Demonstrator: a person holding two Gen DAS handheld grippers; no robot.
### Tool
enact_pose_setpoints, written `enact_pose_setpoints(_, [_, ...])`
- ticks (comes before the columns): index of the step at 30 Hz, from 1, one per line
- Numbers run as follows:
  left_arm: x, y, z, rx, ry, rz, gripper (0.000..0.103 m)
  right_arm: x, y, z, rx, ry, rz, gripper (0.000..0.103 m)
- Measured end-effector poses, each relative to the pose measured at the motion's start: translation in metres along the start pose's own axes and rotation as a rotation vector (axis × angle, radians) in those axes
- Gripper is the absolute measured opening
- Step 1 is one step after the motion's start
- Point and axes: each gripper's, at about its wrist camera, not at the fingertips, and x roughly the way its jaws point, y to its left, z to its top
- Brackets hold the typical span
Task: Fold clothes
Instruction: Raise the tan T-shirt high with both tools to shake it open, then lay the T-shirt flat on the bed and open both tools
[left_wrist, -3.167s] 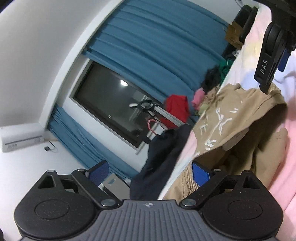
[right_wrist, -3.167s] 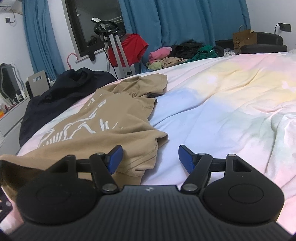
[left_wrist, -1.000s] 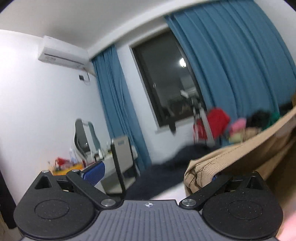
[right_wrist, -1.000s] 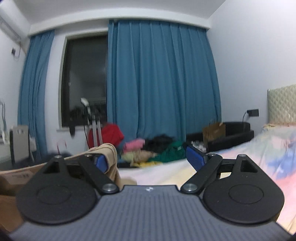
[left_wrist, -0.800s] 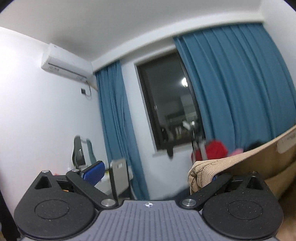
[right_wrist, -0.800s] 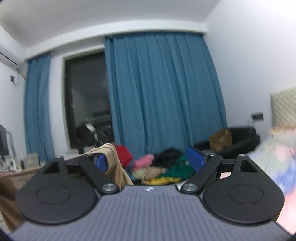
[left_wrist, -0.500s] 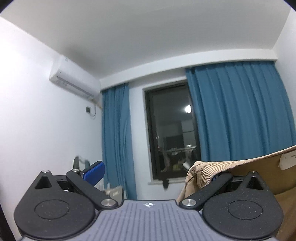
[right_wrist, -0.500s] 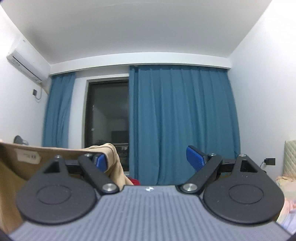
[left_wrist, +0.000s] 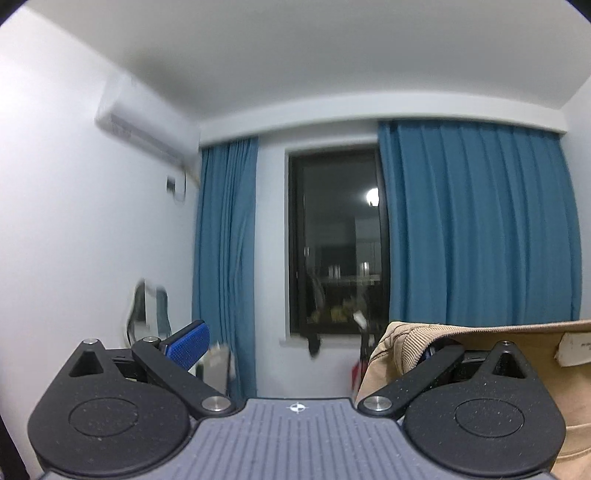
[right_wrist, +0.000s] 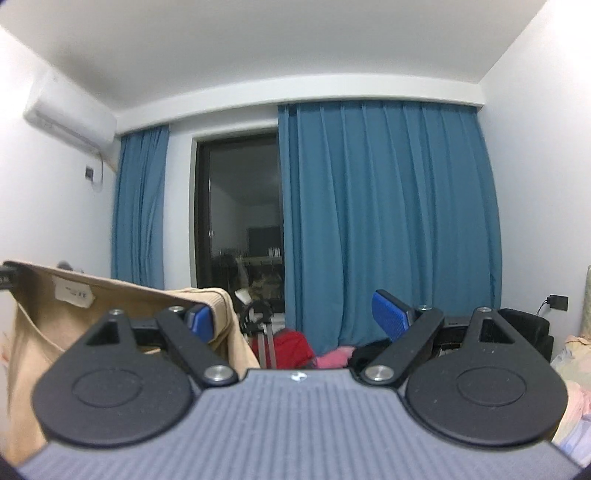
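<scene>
The tan cotton shirt with a ribbed collar hangs in the air, stretched between the two grippers, its white neck label showing in both wrist views. In the left wrist view the left gripper has its jaws spread wide, yet the shirt's collar is draped over its right finger, covering the blue pad there. In the right wrist view the right gripper is likewise spread wide, with the shirt hooked over its left finger beside the blue pad. Both point at blue pleated curtains and a dark window. A white wall air conditioner sits upper left, and a heap of red and pink clothes lies low beyond the right gripper.
</scene>
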Motion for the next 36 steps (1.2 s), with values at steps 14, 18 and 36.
enact_pose_setpoints(14, [0.286,-0.086,-0.197,0.075,0.208,-0.004,0.103,0.273,-0.021,-0.186,-0.012,0.297,-0.094,0.087])
enact_pose_setpoints(18, [0.374,-0.128,-0.293,0.132,0.302,-0.054,0.103,0.371,-0.037,-0.271,-0.017,0.415,-0.137,0.087])
enact_pose_setpoints(36, [0.497,-0.221,-0.529,0.541,0.815,-0.326,0.098,0.503,-0.011,-0.487,-0.186,0.893,0.208,0.087])
